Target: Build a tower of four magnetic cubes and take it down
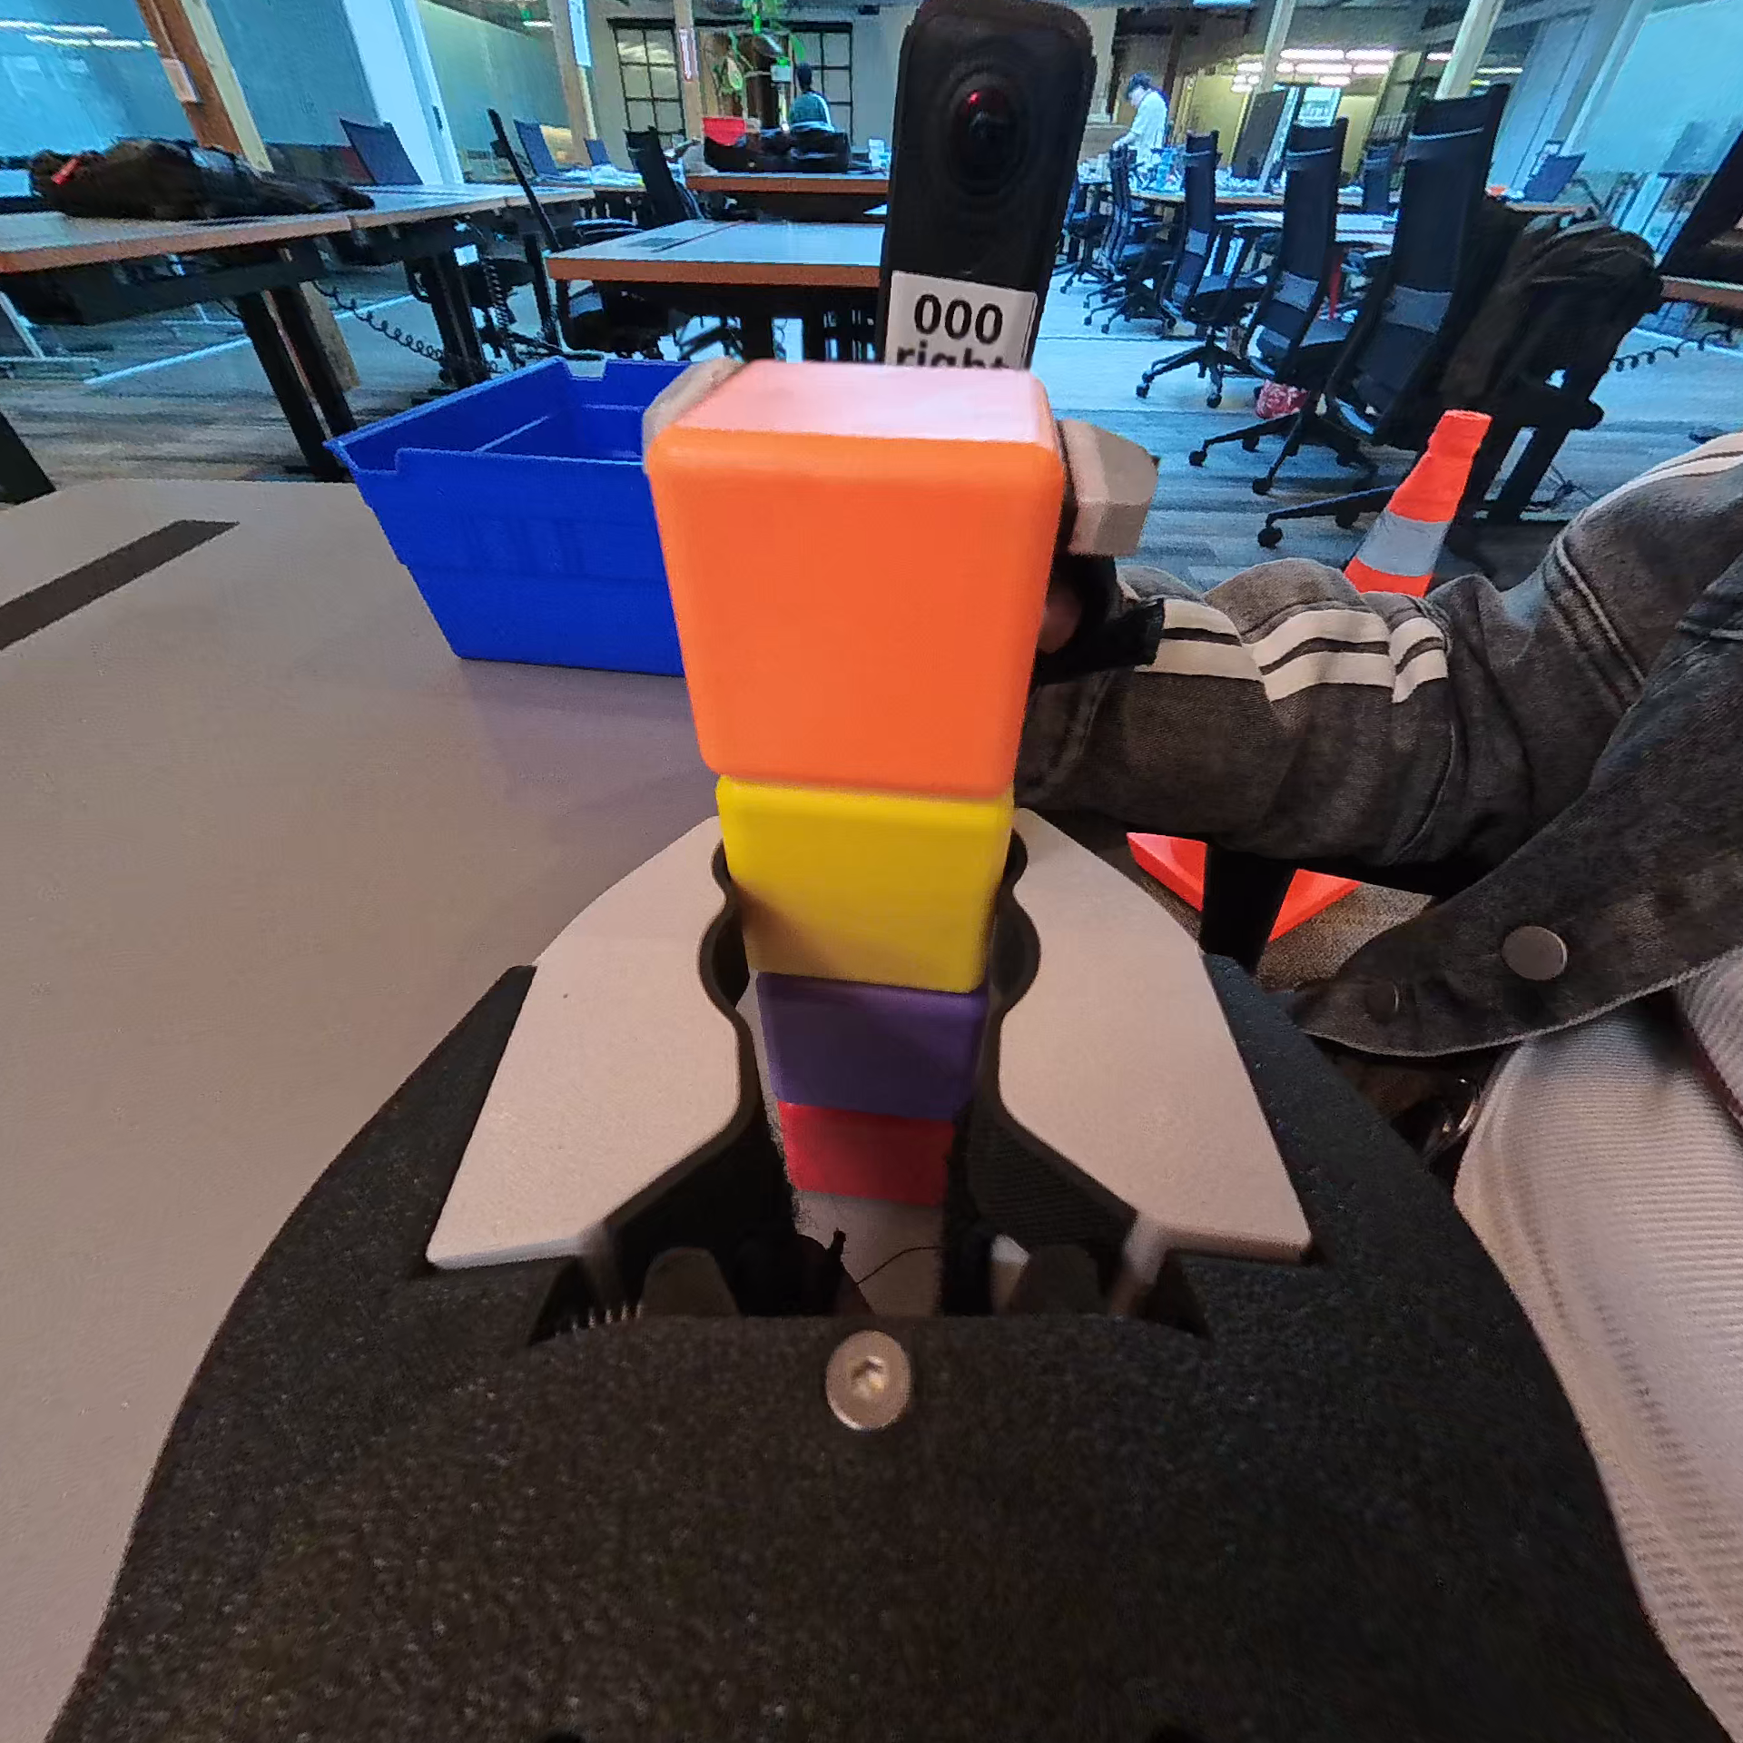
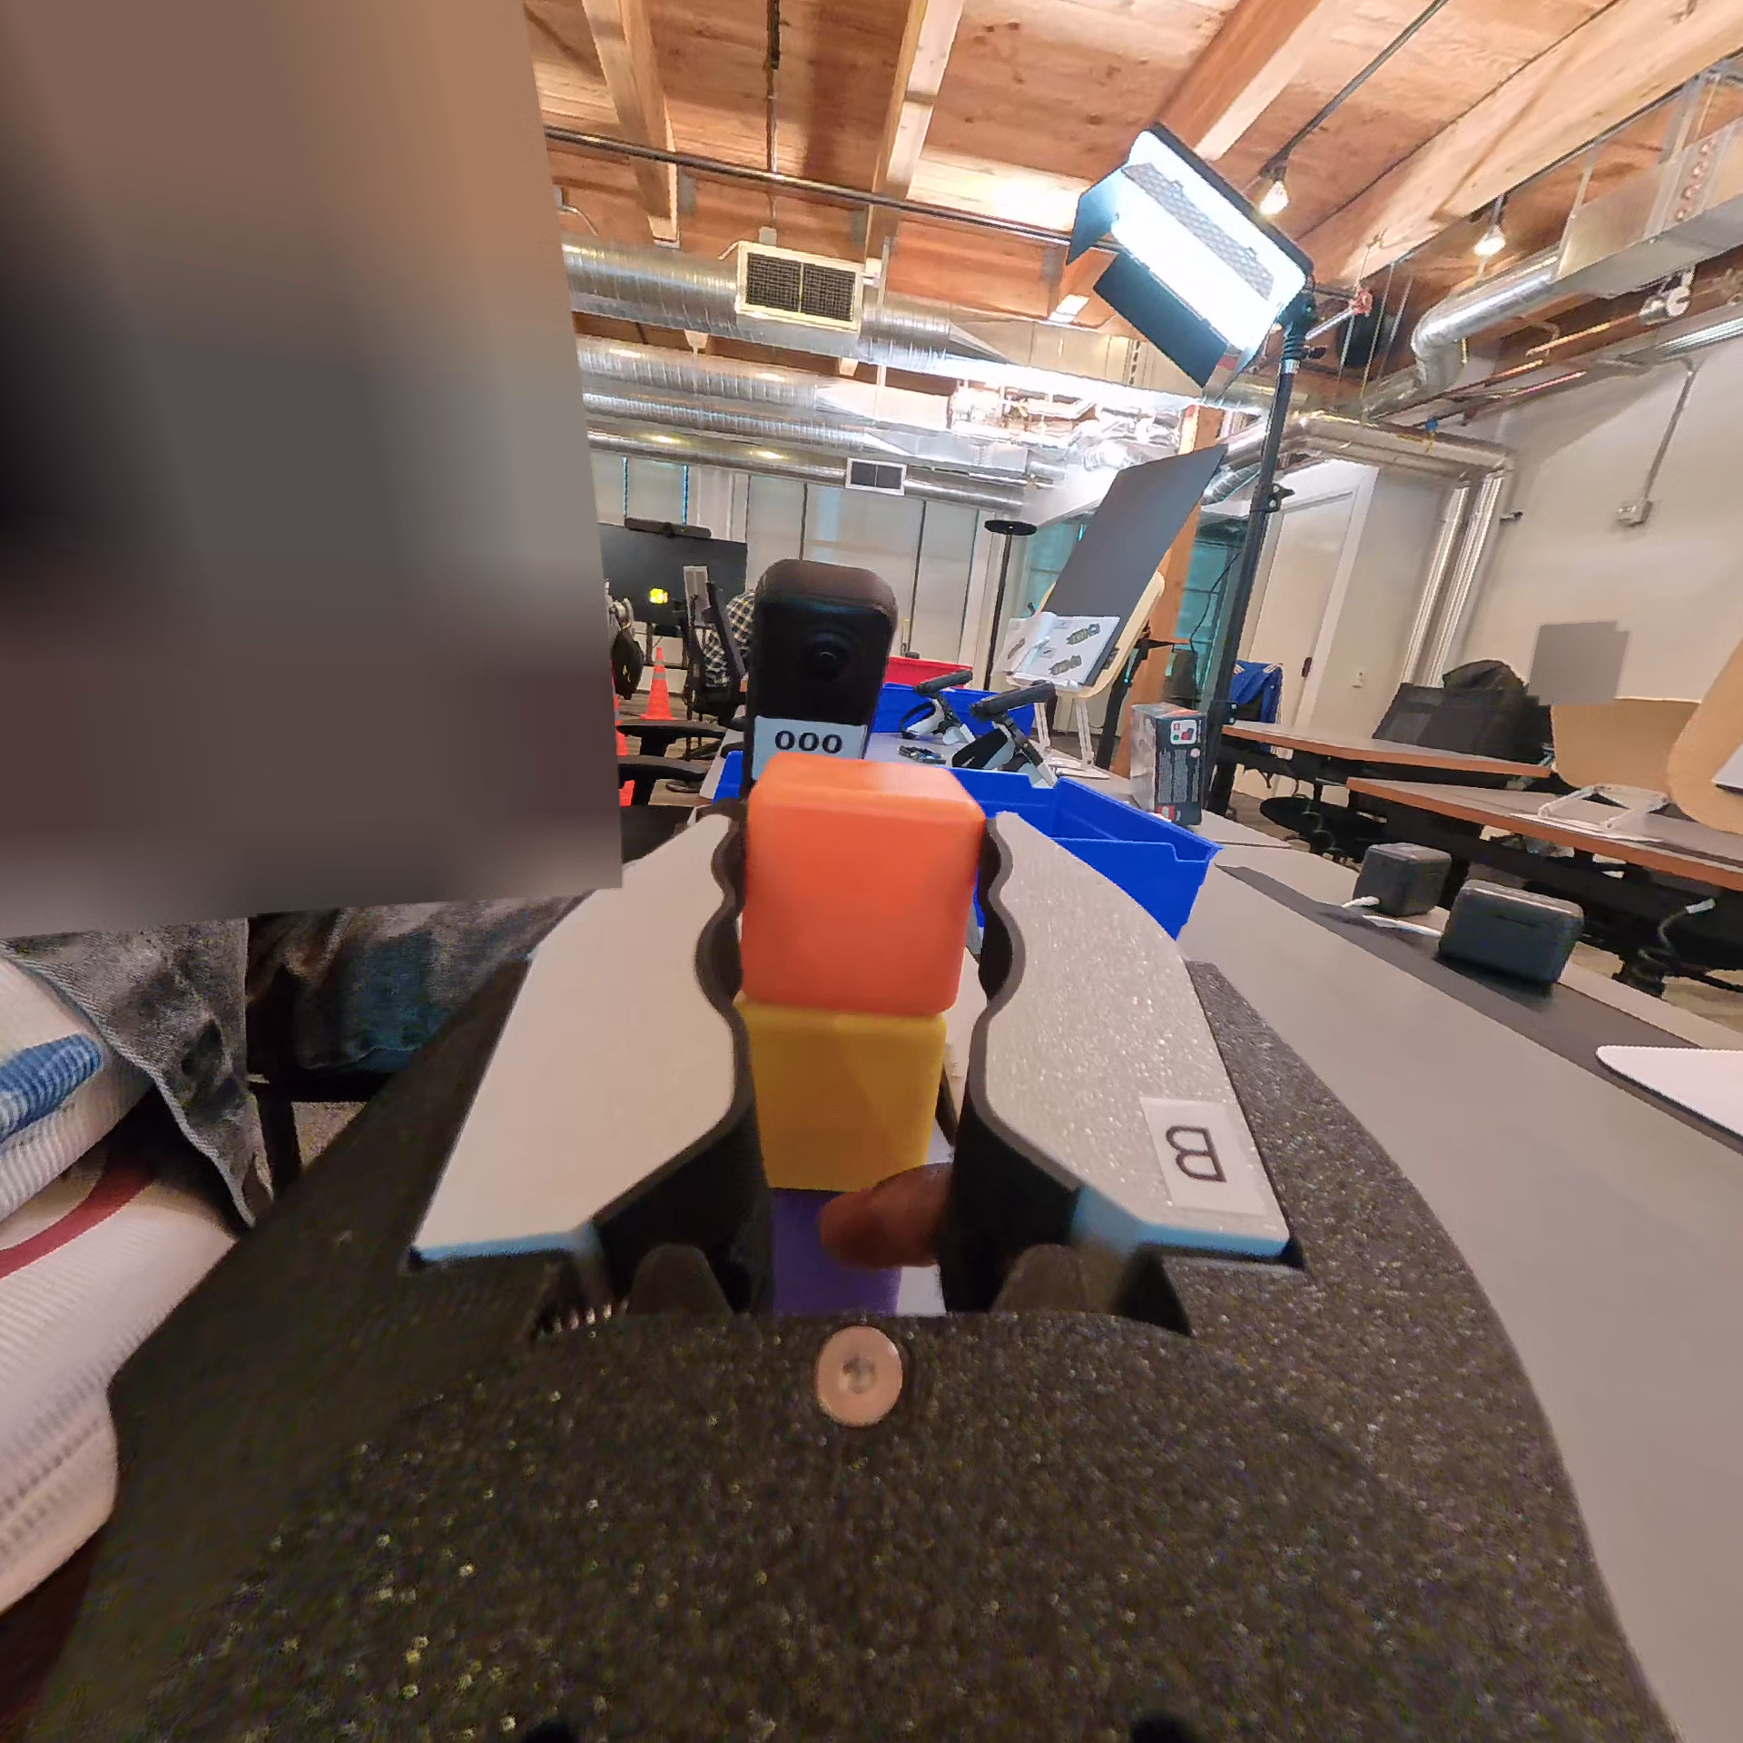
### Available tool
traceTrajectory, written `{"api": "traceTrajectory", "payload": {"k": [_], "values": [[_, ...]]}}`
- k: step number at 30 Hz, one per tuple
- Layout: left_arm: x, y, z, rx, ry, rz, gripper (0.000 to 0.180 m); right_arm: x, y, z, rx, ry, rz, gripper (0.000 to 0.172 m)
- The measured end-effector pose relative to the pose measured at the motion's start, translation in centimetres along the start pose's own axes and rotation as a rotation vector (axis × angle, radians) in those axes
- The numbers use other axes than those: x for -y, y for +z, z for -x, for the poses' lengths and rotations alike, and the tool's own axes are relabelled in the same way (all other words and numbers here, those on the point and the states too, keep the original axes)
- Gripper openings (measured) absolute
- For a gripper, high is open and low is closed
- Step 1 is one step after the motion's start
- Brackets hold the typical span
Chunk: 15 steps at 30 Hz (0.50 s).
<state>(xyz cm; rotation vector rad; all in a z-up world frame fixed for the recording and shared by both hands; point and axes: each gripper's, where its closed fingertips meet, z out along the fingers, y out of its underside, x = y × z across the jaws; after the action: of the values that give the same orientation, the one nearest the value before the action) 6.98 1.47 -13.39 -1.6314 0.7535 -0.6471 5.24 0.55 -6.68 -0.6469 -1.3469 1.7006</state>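
A tower of four cubes stands on the grey table point(image 1: 236, 802): orange cube point(image 1: 858, 604) on top, then yellow cube point(image 1: 868, 887), purple cube point(image 1: 872, 1047) and red cube point(image 1: 868, 1155) at the bottom. My left gripper point(image 1: 868, 887) is shut on the yellow cube, with both pads pressed on its sides. My right gripper point(image 2: 858, 896) is shut on the orange cube point(image 2: 854, 905) from the opposite side. Its fingers point(image 1: 1108, 490) show beside the orange cube in the left wrist view. The yellow cube point(image 2: 844, 1094) and purple cube point(image 2: 830, 1264) show below in the right wrist view.
A blue bin point(image 1: 528, 528) stands on the table just behind the tower and also shows in the right wrist view point(image 2: 1113, 839). The person's sleeve point(image 1: 1320, 698) reaches in from the right. An orange cone point(image 1: 1415, 509) is on the floor. Two dark boxes point(image 2: 1509, 929) sit on the table. Spacing between my two grippers at the tips: around 6 centimeters.
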Motion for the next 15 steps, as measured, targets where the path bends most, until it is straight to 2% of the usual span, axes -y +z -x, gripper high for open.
{"api": "traceTrajectory", "payload": {"k": [4,11,12,15], "values": [[0.0,-0.3,0.8,0.042,0.007,-0.007,0.050,0.4,-0.2,-0.9,-0.037,0.051,-0.032,0.062],[-0.4,-2.1,2.9,0.131,0.029,0.011,0.050,-1.7,-0.4,-1.9,-0.067,0.103,0.101,0.083],[-0.7,-2.3,3.0,0.129,0.022,0.026,0.053,-2.0,-0.4,-1.9,-0.062,0.112,0.121,0.085],[-0.9,-2.5,2.9,0.110,-0.013,0.051,0.078,-2.4,-0.4,-1.7,-0.048,0.120,0.146,0.087]]}}
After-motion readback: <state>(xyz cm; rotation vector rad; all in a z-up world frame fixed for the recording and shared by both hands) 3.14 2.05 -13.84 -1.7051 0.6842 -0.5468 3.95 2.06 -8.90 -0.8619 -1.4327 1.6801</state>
